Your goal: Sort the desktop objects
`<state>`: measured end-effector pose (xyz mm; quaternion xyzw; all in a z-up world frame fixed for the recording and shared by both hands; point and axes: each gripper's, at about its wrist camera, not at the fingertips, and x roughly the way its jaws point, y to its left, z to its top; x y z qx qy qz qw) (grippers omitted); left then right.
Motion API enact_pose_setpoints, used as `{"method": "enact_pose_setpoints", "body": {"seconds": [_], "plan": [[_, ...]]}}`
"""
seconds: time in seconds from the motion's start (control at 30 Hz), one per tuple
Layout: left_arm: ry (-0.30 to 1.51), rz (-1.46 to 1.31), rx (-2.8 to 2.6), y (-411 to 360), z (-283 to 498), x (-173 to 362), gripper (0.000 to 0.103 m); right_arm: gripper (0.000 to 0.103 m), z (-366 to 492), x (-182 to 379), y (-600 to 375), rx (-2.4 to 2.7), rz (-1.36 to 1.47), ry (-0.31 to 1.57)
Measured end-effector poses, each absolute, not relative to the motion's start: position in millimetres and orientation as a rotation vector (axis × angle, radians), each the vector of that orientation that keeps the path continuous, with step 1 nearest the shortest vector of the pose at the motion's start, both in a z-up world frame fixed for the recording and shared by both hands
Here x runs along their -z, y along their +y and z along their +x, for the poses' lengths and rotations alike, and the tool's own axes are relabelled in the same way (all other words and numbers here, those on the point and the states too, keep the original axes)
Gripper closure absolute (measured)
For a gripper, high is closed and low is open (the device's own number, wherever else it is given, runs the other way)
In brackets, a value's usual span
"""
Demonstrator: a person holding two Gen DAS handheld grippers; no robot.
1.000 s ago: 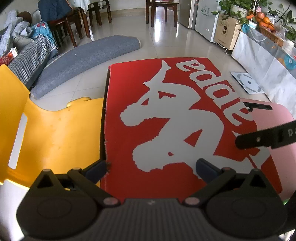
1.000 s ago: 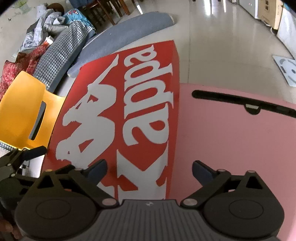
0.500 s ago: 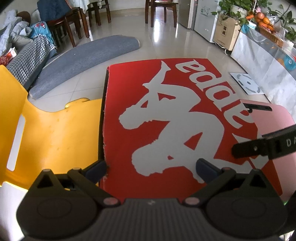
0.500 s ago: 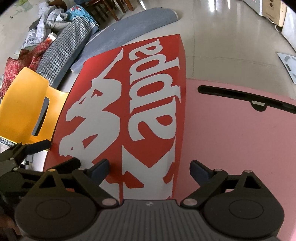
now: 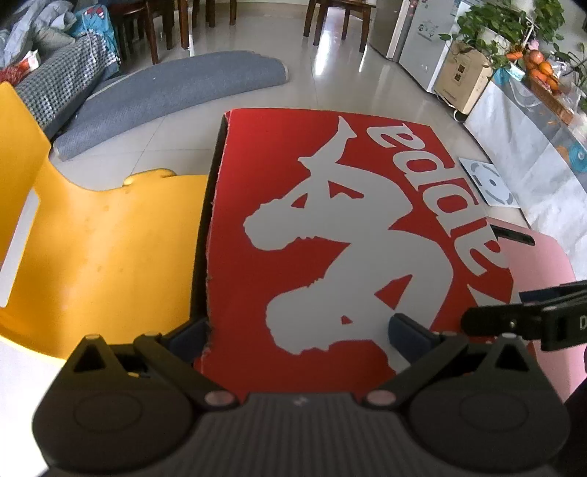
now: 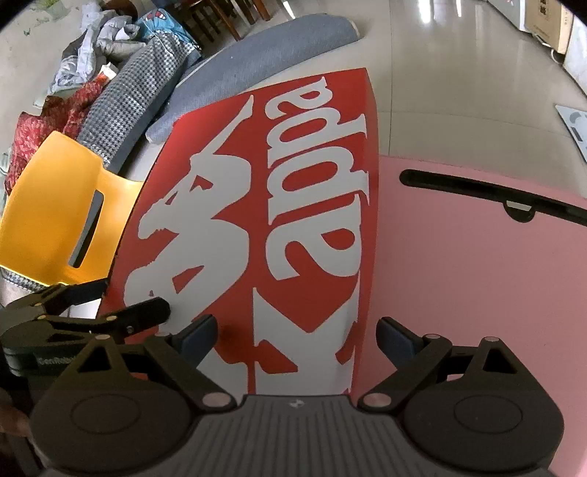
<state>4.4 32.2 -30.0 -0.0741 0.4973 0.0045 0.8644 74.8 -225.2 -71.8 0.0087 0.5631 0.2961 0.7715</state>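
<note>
Where both tools point(image 5: 299, 330) point(image 6: 297, 332) gape empty over the red box lid point(image 5: 330, 238), its near edge cut off.

Yellow chair point(image 5: 106, 257) left of the worktop. Grey mat point(image 5: 165, 91) on the tiled floor point(image 6: 458, 73); potted plant point(image 5: 495, 22) above a cardboard box point(image 5: 464, 79).

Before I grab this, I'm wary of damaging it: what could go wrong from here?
The red box lid is wider than either gripper opens, so the left gripper and right gripper can only pinch edges. Its left edge looks torn and may rip. The grippers are close and could collide.
</note>
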Motion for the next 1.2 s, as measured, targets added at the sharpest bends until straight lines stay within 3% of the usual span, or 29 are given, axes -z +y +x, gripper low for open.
{"method": "enact_pose_setpoints", "body": {"seconds": [0.6,1.2], "plan": [[1.046,-0.188,-0.010,28,19,34,0.000,0.007,85,83,-233,-0.618,0.082,1.221],[0.997,-0.127,-0.013,10,13,21,0.000,0.012,69,71,-248,-0.644,0.035,1.118]]}}
